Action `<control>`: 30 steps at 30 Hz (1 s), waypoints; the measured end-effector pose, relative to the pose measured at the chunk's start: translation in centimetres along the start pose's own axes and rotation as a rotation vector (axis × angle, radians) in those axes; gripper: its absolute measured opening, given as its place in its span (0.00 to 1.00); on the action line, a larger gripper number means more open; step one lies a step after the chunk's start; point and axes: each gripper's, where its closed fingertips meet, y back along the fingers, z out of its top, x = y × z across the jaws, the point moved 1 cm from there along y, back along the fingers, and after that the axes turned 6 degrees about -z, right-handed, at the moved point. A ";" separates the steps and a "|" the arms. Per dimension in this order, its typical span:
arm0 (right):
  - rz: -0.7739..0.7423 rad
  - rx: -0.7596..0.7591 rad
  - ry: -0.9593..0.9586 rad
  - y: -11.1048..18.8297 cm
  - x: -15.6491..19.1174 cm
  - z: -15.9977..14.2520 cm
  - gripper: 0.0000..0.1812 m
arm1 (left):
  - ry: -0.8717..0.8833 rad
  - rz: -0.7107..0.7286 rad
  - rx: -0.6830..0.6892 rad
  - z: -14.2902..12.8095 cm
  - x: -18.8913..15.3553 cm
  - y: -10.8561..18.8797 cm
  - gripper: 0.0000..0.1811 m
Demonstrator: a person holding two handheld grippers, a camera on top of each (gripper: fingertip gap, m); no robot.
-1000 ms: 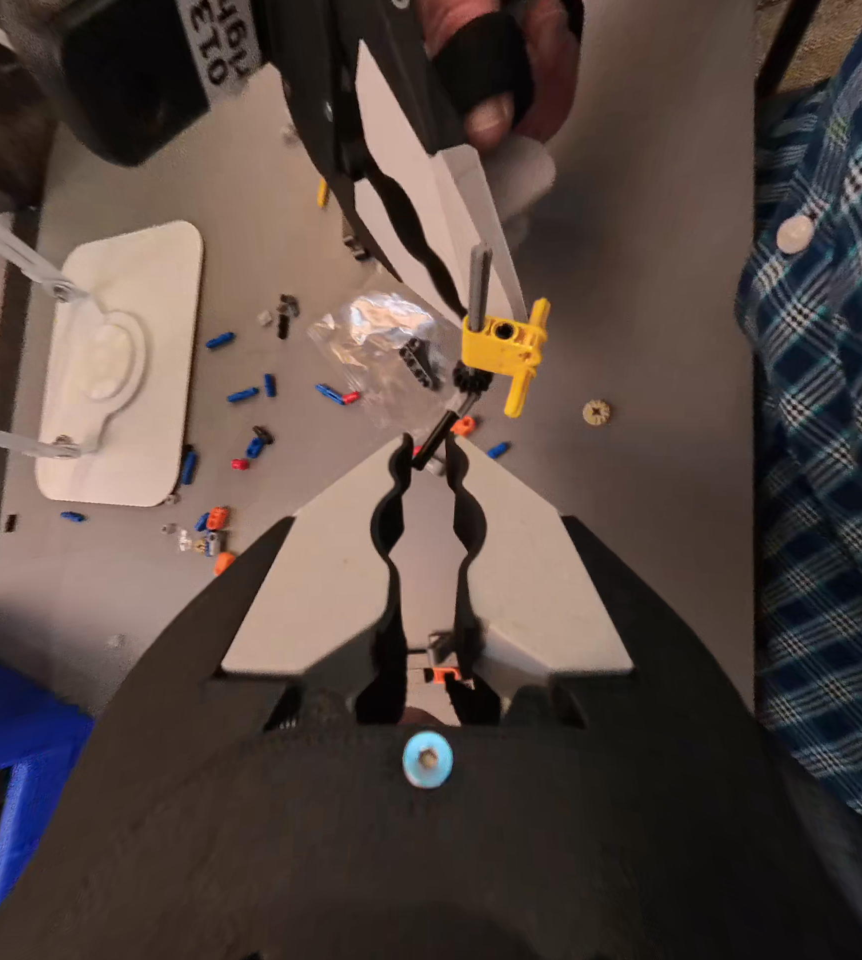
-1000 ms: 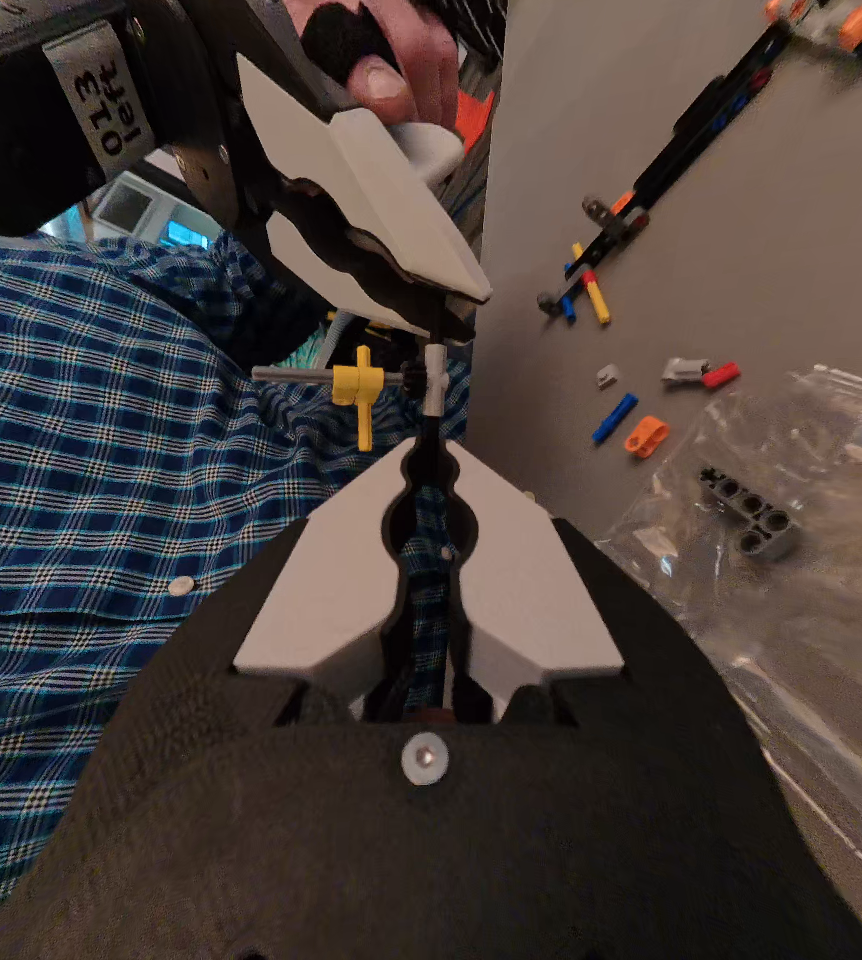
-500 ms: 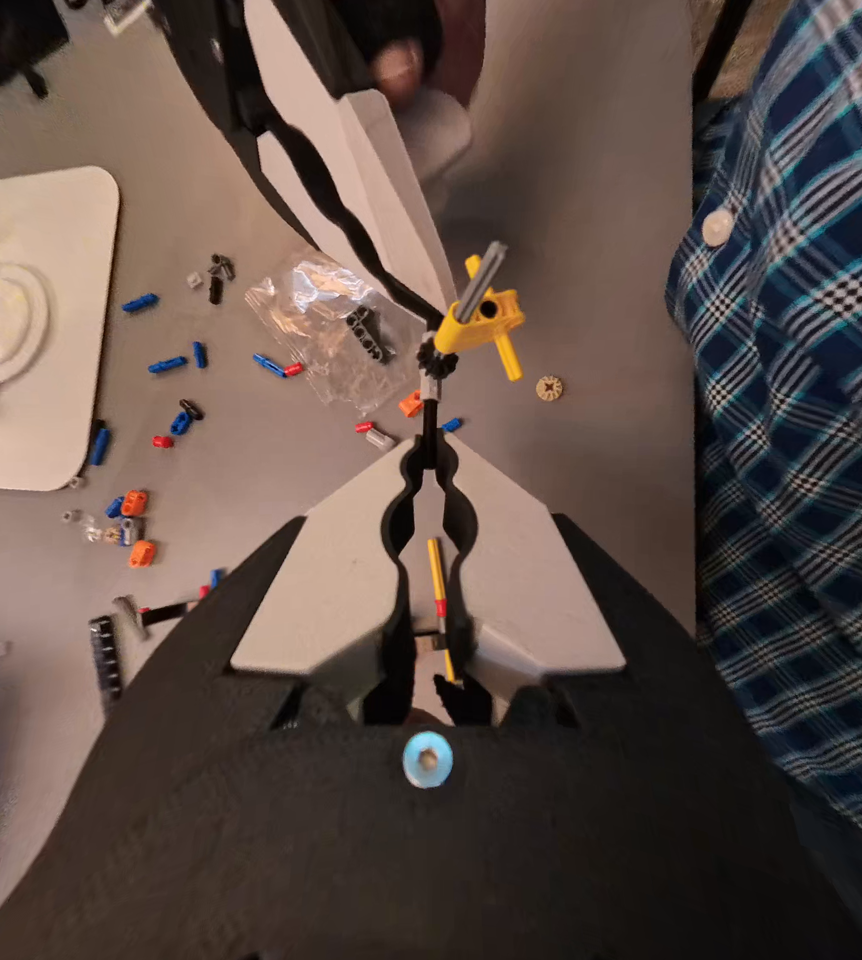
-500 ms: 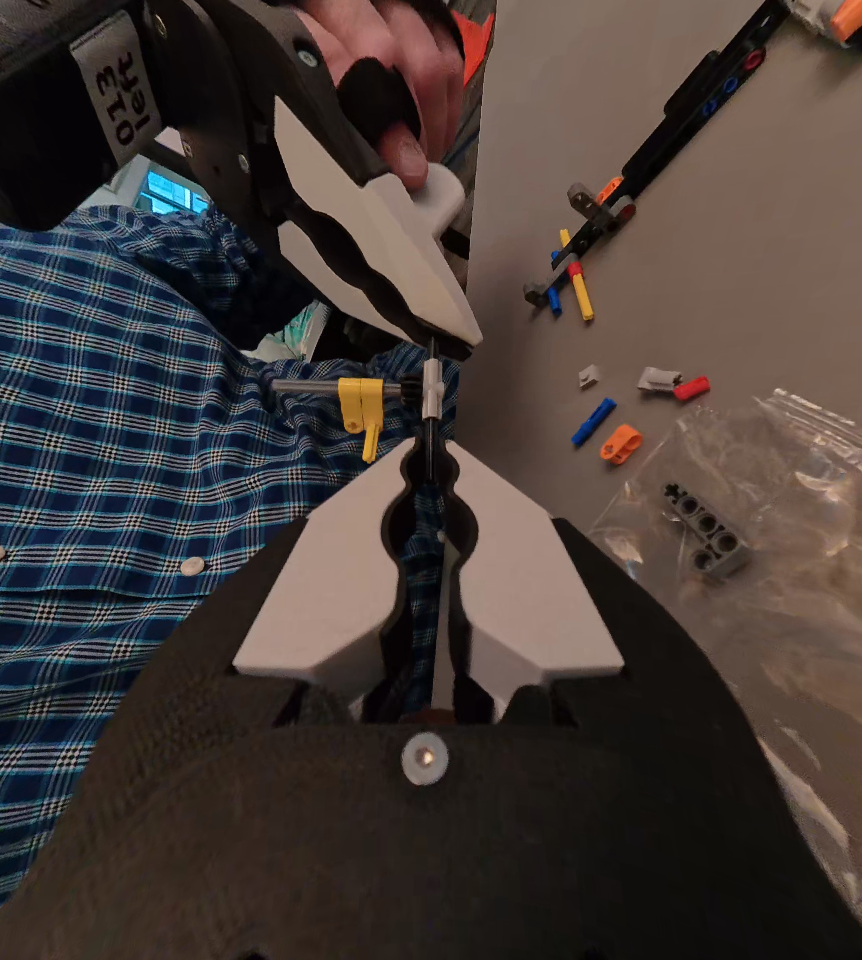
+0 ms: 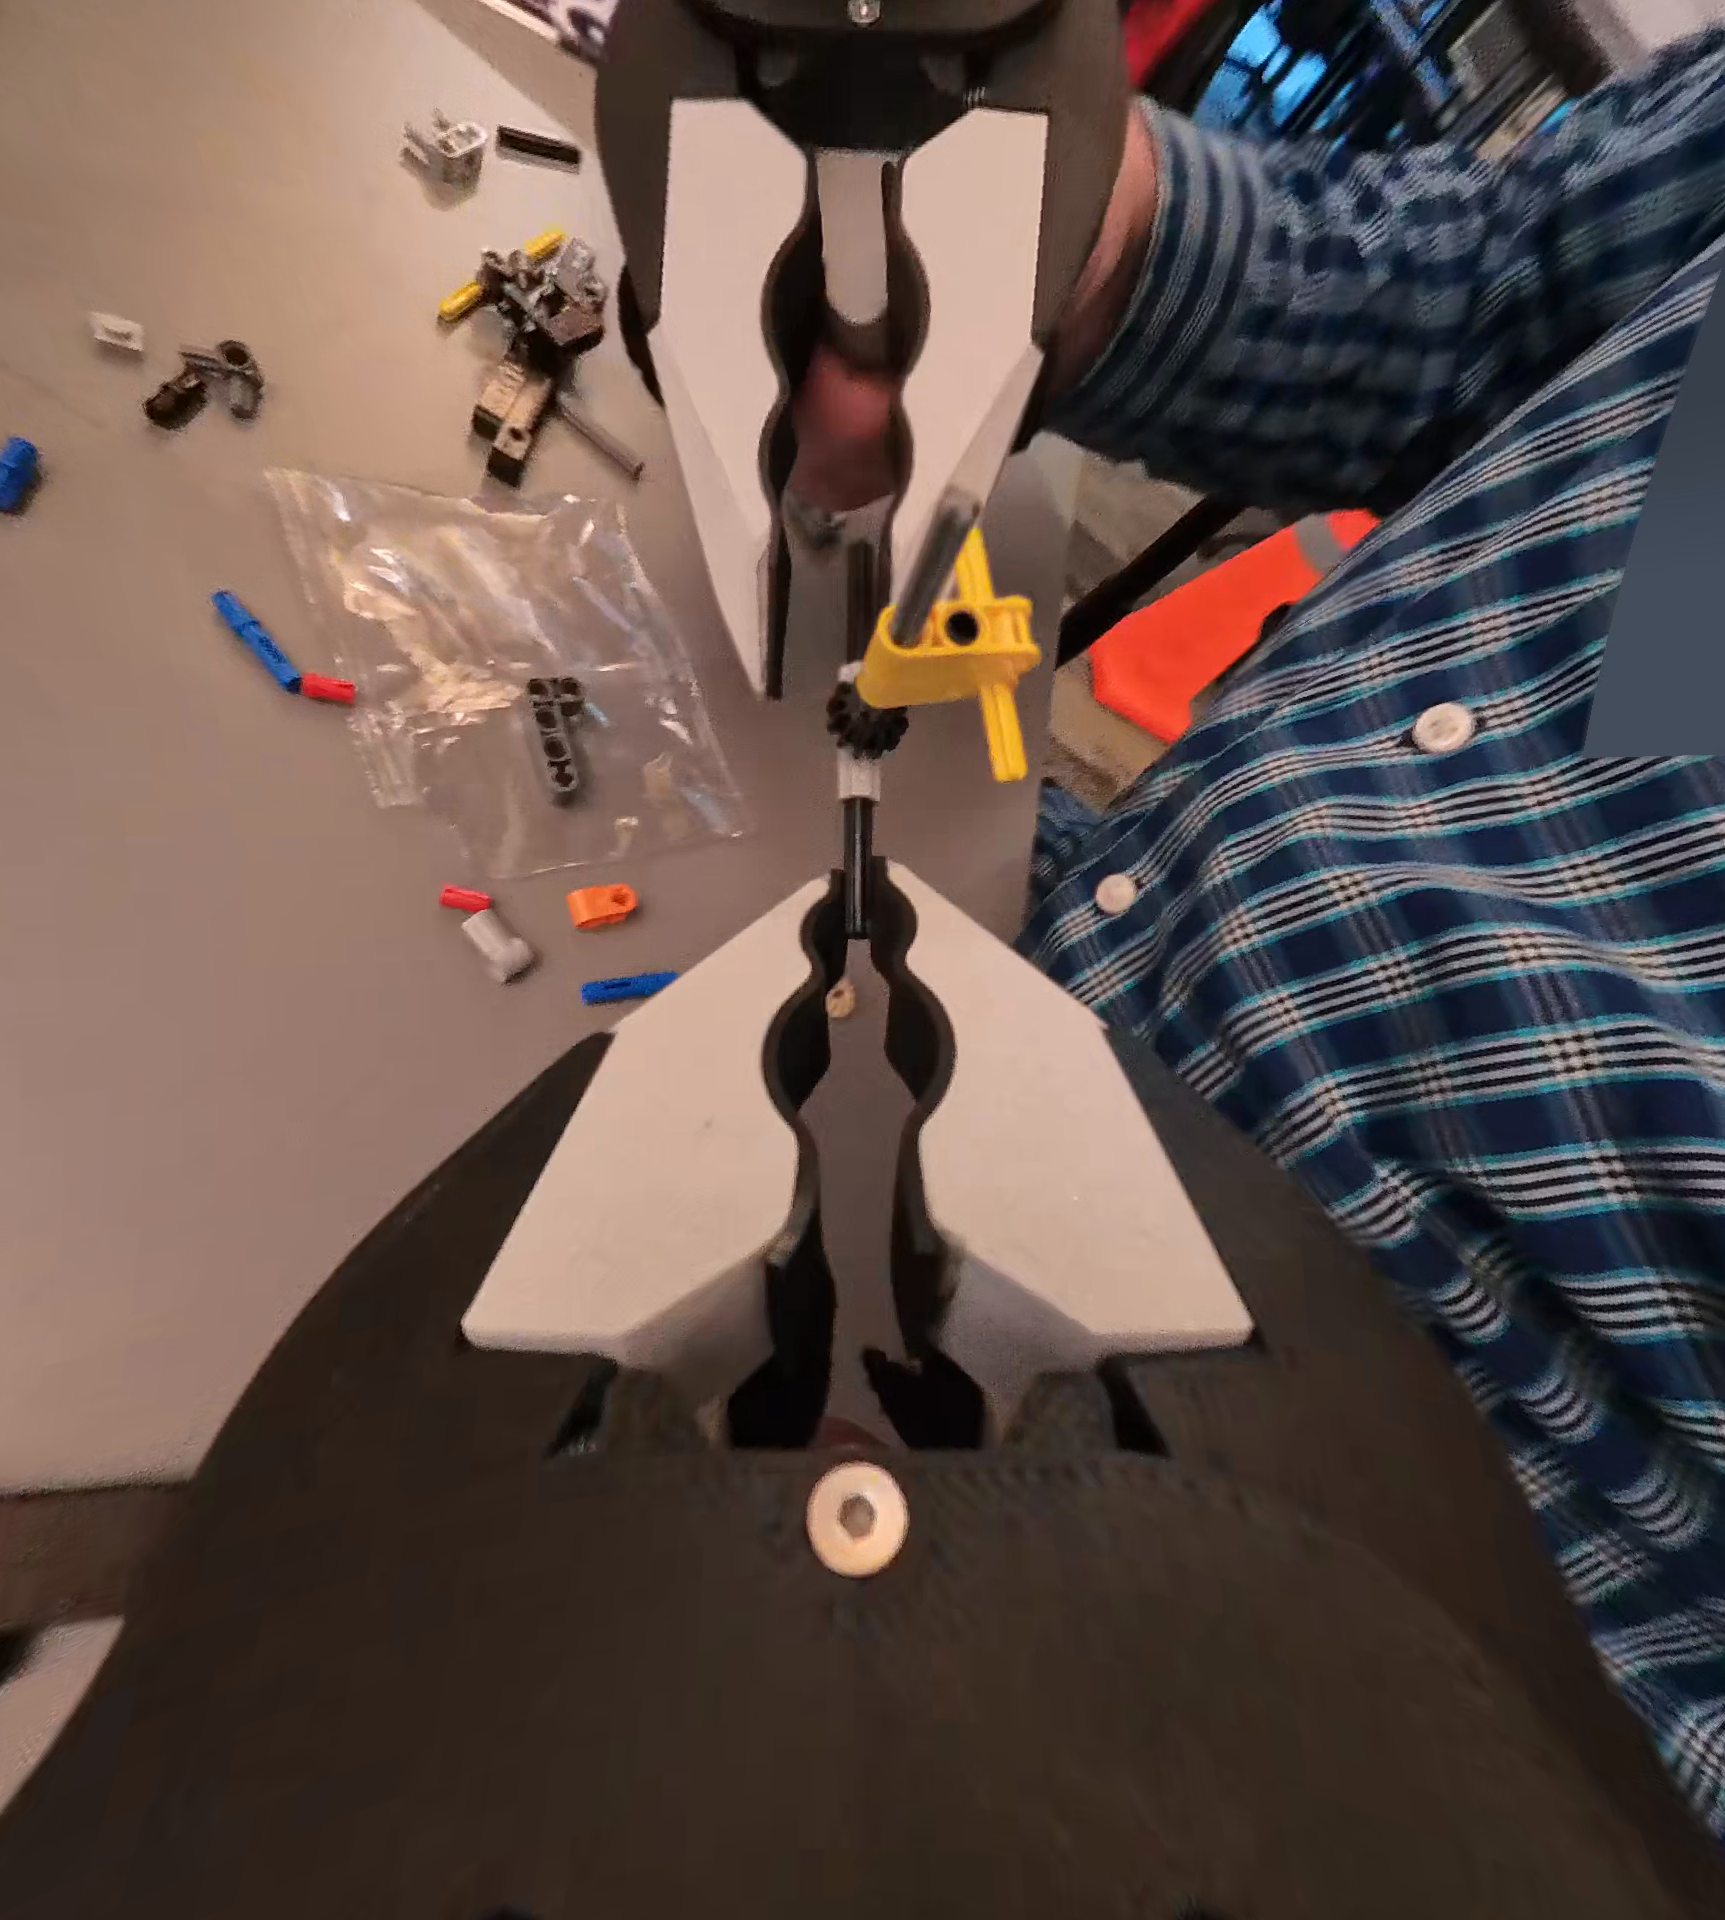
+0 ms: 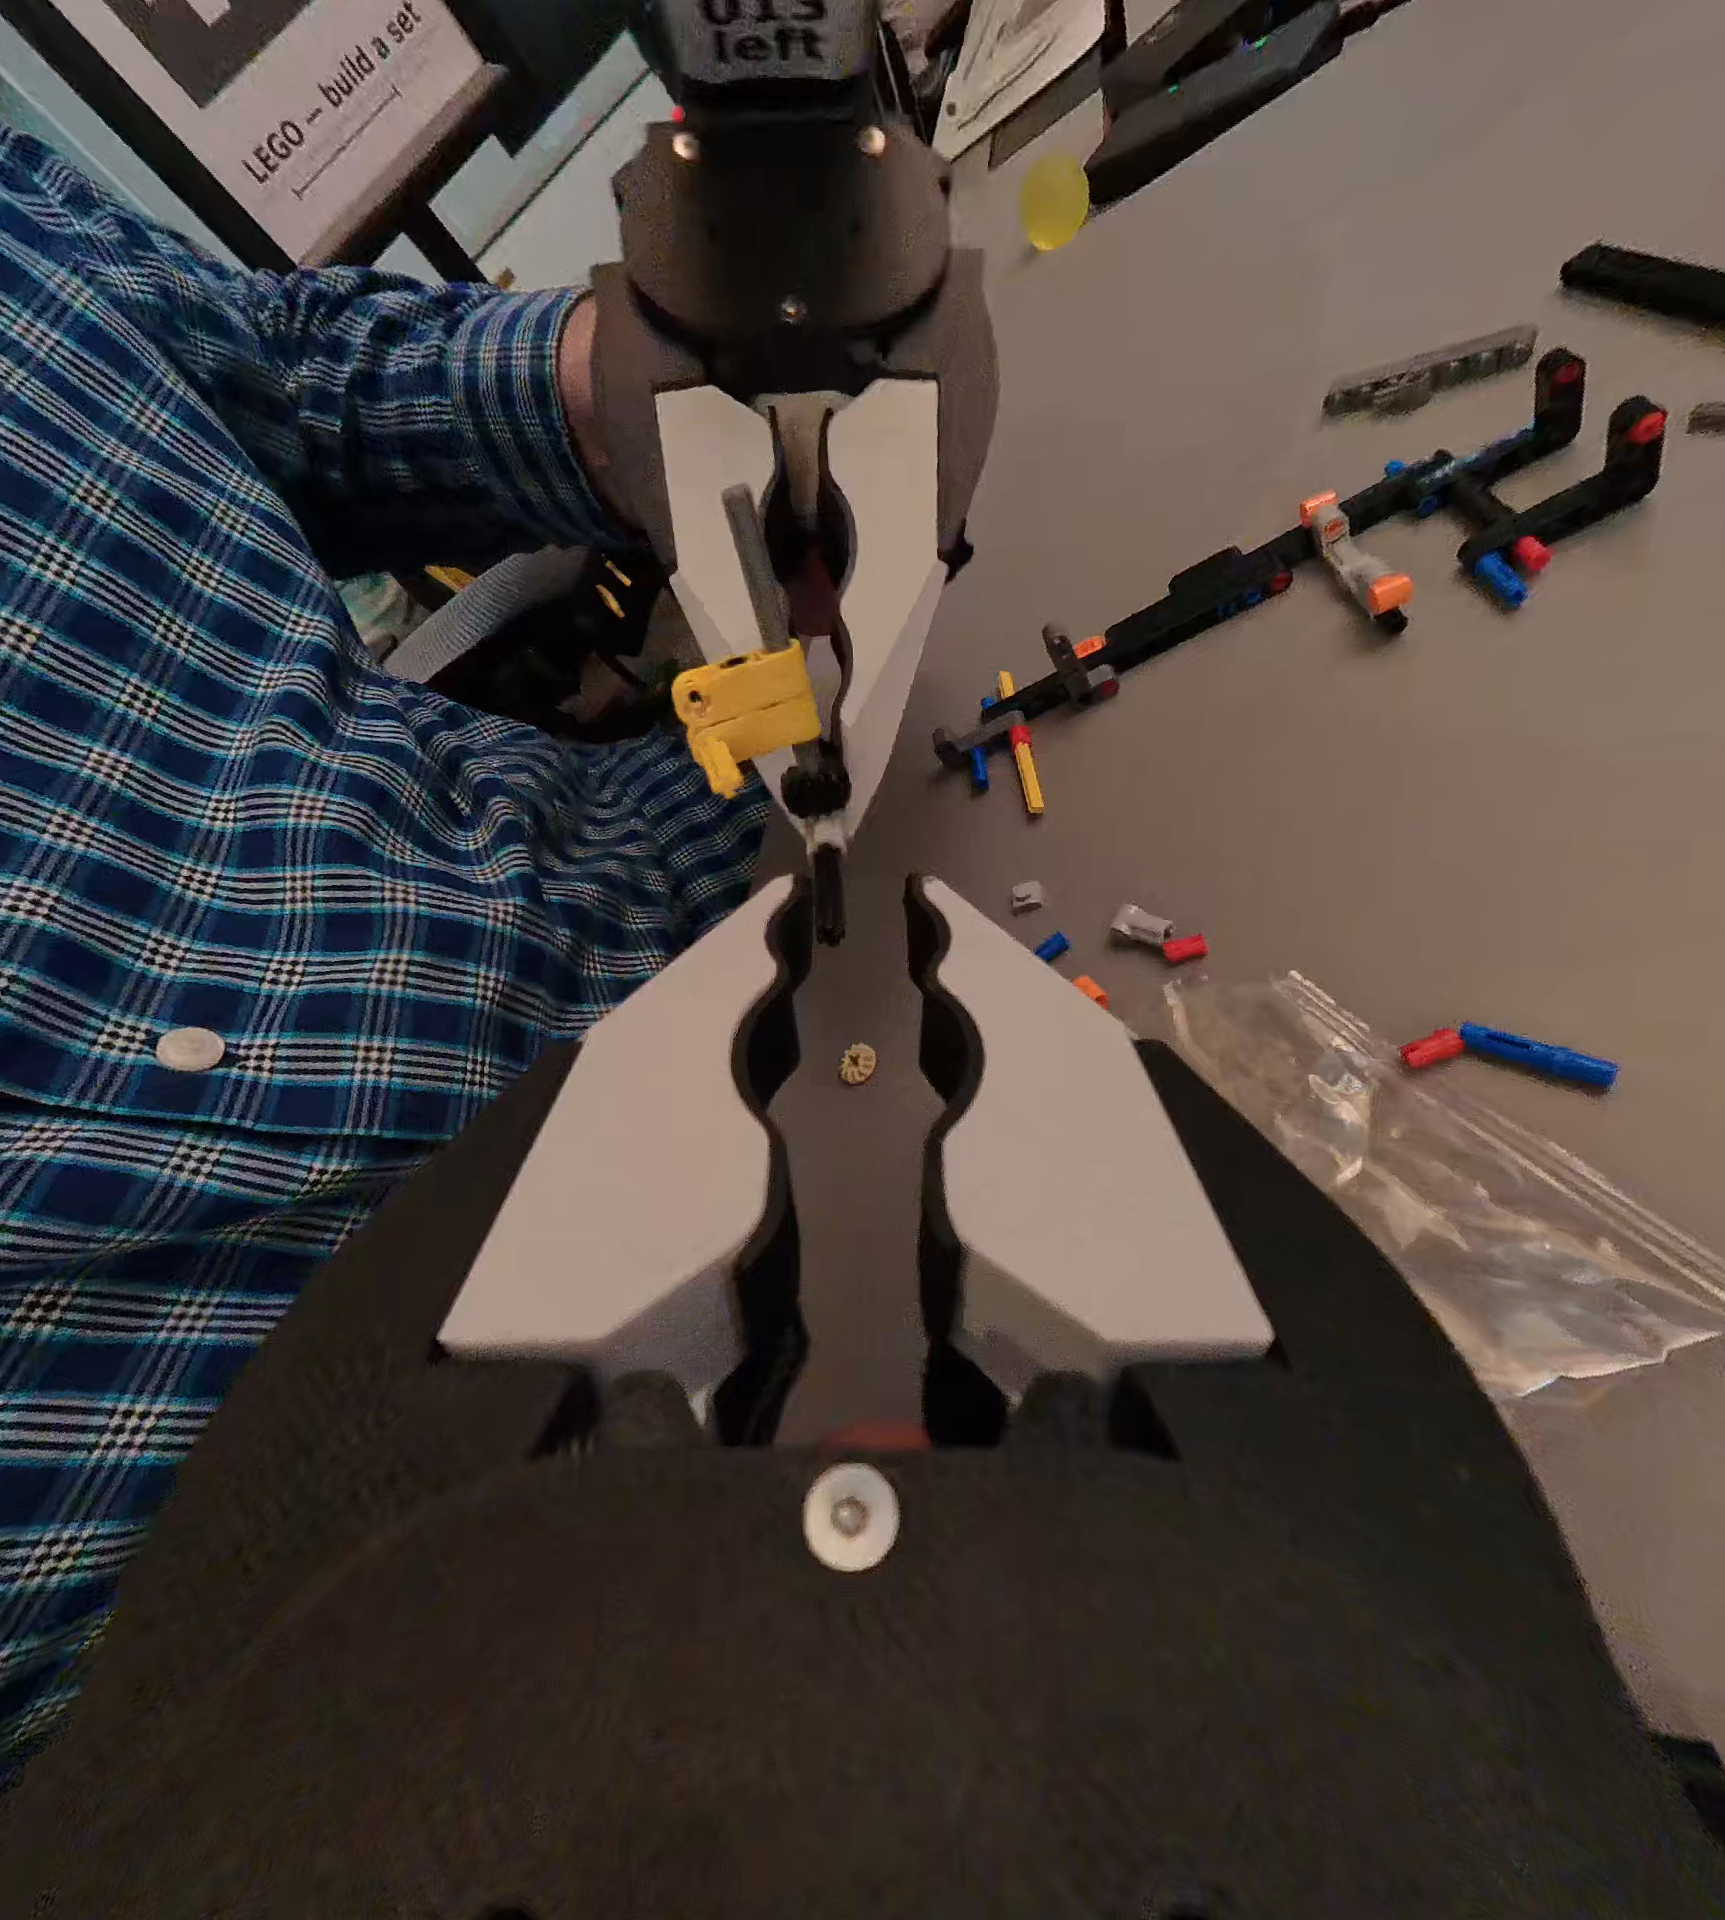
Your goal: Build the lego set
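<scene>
My left gripper (image 5: 858,896) is shut on the black axle (image 5: 858,847) of a small lego assembly held in the air. The axle carries a white bush, a small black gear (image 5: 863,719) and a yellow connector (image 5: 946,649) with a grey axle through it. My right gripper (image 6: 856,888) faces it tip to tip with its jaws open. The free end of the axle (image 6: 827,906) lies between its fingertips, close to the left one. The left gripper (image 6: 816,795) also shows in the right wrist view, pinching the assembly by its gear end.
On the grey table (image 5: 162,1039) lie a clear plastic bag (image 5: 484,644) holding a dark grey beam, a tan gear (image 6: 856,1063), loose blue, red and orange pins, a long black build (image 6: 1253,592) and a small sub-assembly (image 5: 536,322). A person's plaid shirt (image 6: 162,831) is close by.
Both grippers have swung round to face each other head-on. My right gripper was shut on the axle and has now opened and let go. The left still holds it.
</scene>
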 end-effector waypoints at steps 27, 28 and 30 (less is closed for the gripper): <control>0.152 -0.284 -0.378 1.0 2.5 1.4 0.00 | 0.116 -0.061 -0.403 4.1 -2.0 -0.5 0.02; 0.148 -0.292 -0.380 1.0 2.6 1.3 0.00 | 0.106 -0.051 -0.415 4.0 -2.0 -0.5 0.02; 0.136 -0.301 -0.363 0.9 2.9 1.3 0.00 | 0.101 -0.055 -0.425 3.8 -2.4 -0.6 0.02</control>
